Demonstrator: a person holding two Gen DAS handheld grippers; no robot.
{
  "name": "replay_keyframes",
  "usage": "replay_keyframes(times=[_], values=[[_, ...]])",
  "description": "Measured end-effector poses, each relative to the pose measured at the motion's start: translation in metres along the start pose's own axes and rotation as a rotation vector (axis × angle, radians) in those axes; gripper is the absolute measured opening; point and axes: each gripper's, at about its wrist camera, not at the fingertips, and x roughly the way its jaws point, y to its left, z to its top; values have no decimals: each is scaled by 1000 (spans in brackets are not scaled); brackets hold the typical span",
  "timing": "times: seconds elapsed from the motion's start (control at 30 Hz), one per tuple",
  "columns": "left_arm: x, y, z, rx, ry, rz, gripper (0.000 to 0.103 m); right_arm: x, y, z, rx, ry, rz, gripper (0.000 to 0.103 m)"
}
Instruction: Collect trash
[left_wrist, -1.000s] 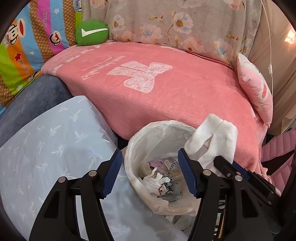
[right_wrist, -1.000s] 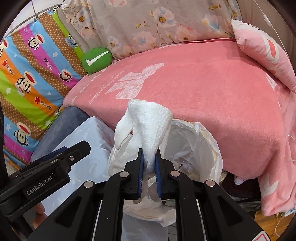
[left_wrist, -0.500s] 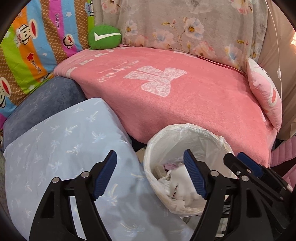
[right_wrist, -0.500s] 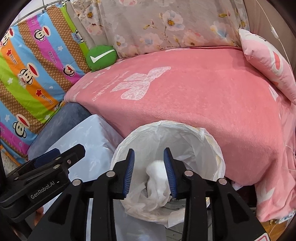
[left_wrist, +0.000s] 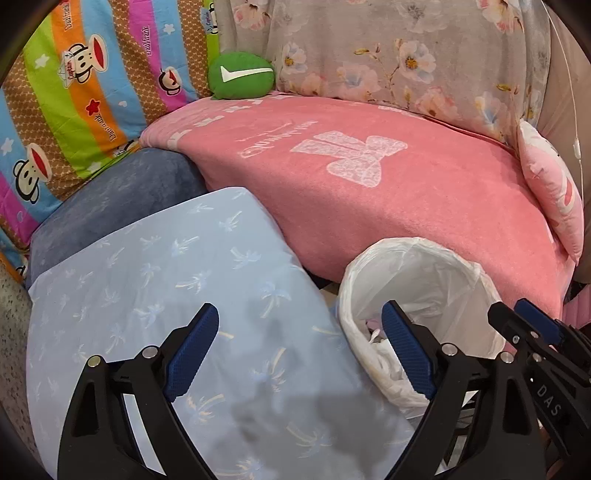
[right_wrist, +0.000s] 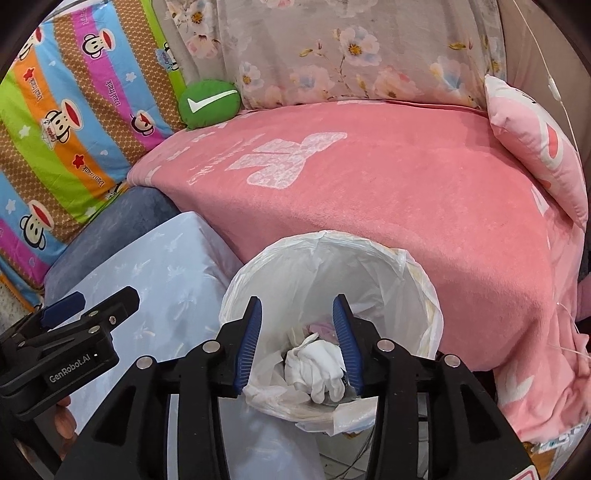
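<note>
the right gripper (right_wrist: 297, 341) pointed steeply downward, its blue-padded jaws opening with nothing pressed between the pads. the left gripper (left_wrist: 299, 354) tilted down alike, jaws spread wide and still opening, empty. in the right wrist view the left gripper sat at nine o'clock, fingertips (right_wrist: 62, 422) beneath it.

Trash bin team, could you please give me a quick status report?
Both grippers, left and right, opening, empty. White cloth lies inside the lined bin. Nothing blocking.
</note>
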Motion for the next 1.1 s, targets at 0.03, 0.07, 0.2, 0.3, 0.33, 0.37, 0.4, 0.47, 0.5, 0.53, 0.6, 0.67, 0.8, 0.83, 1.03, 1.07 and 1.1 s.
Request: replay_keyframes(times=[0.03,0.07,0.2,0.3,0.33,0.37,0.4,0.47,0.5,0.53,0.6,0.67,0.8,0.83,1.03,1.07,1.1], values=[[0,1,-2,1,2,4,87,-1,2,-3,-11,2,-2,49],[-1,2,-4,1,5,7,88,-3,5,-6,-22,2,-5,52],[-3,6,-14,-10,23,12,91,-9,11,-18,-66,-6,-34,60],[-3,7,-22,-11,36,21,91,-11,9,-24,-70,2,-35,64],[-2,7,-25,-11,40,22,91,-11,8,-27,-69,7,-33,65],[-2,7,-27,-11,44,25,92,-11,7,-28,-69,12,-33,66],[-2,8,-30,-11,46,28,92,-11,6,-29,-69,17,-36,67],[-2,8,-34,-15,48,35,92,-11,6,-32,-71,22,-44,70],[-2,9,-36,-19,51,35,92,-11,5,-34,-73,24,-48,70],[-2,9,-39,-23,56,35,93,-11,6,-35,-74,27,-50,70],[-1,9,-42,-24,61,35,93,-11,5,-37,-71,36,-51,70],[-2,9,-45,-21,61,44,93,-11,5,-39,-71,41,-50,72],[-3,9,-48,-21,63,48,93,-12,8,-43,-91,41,-64,82],[-3,9,-49,-22,64,48,93,-12,8,-44,-96,41,-65,84],[-4,8,-52,-23,67,59,93,-12,9,-49,-104,49,-78,87],[-4,9,-53,-21,67,62,93,-12,9,-50,-107,51,-84,88],[-4,8,-54,-18,64,66,93,-12,9,-51,-108,53,-89,88]])
